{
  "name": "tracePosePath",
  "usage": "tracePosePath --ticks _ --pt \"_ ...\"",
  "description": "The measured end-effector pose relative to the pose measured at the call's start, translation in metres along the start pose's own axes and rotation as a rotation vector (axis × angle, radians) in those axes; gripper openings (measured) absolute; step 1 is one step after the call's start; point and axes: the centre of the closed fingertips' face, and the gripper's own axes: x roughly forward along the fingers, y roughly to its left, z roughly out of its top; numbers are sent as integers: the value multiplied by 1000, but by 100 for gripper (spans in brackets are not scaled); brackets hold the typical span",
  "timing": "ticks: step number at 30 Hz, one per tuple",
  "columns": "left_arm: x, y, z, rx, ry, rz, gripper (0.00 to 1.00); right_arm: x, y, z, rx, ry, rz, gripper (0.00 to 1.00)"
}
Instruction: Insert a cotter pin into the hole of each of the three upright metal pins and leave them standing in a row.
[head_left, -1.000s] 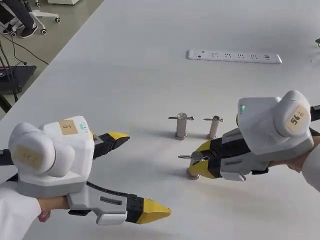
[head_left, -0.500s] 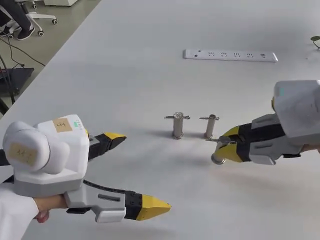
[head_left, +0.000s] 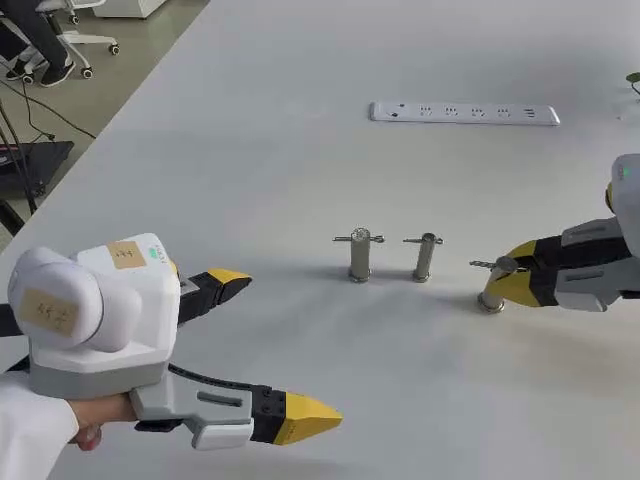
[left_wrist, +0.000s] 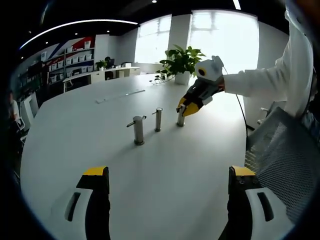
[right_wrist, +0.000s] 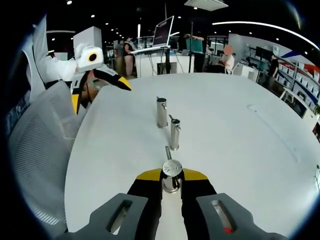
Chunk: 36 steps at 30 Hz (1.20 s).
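Observation:
Two upright metal pins (head_left: 360, 257) (head_left: 425, 259) stand side by side mid-table, each with a cotter pin through its top. A third metal pin (head_left: 491, 293), also with a cotter pin (head_left: 484, 265) through it, stands to their right in line with them, its base at the table surface. My right gripper (head_left: 507, 282) is shut on this third pin (right_wrist: 171, 174), and the two others (right_wrist: 174, 133) (right_wrist: 161, 113) line up beyond it. My left gripper (head_left: 268, 346) hangs open at the near left, holding nothing; its view shows all three pins (left_wrist: 138, 130) (left_wrist: 158, 119) (left_wrist: 181, 116) ahead.
A white power strip (head_left: 465, 113) lies at the far side of the white table (head_left: 250, 150). A potted plant (left_wrist: 182, 60) stands at one table end. Office chairs (head_left: 60, 40) sit on the floor beyond the left edge.
My right gripper has carried the third pin from in front of the two standing pins to the right end of their row. The left gripper has stayed put, open.

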Motion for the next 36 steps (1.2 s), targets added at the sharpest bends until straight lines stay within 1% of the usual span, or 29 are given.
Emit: tracePosePath --ticks 3,5,8,10,14,17,20,23,27,29,30,31,34,36 --pt "0 0 -5 -13 19 4 99 3 -4 1 3 -5 2 8" --pt "0 -1 -5 -11 20 4 99 4 -7 2 7 -13 0 8" --pt "-1 -5 -6 -22 19 -16 99 6 -11 4 3 -22 -4 8" --pt "-1 -7 -6 -18 19 -22 99 7 -13 5 -4 -27 -5 8" --pt "-1 -7 -8 -27 25 -23 99 8 -16 6 -14 -30 -2 8" --pt "-1 -8 -8 -35 17 -25 99 8 -17 7 -21 -32 -5 8" --pt "-1 -8 -7 -36 18 -27 99 8 -19 7 -25 -36 -17 9" --pt "0 -8 -6 -35 16 -30 99 8 -19 7 -50 -36 -17 9" --pt "1 -9 -6 -35 15 -32 99 7 -20 7 -31 -36 -19 9" --pt "1 -7 -5 -30 15 -23 99 7 -20 7 -43 -30 -23 9" --pt "1 -6 -5 -28 15 -19 99 7 -21 7 -37 -32 -29 10" --pt "1 -5 -5 -29 14 -15 99 6 -21 8 -33 -39 -32 11" --pt "0 -4 -3 -29 8 -12 99 4 -26 13 -25 -57 -61 24" --pt "0 -3 -2 -28 2 -8 99 0 -27 15 -2 -66 -69 25"
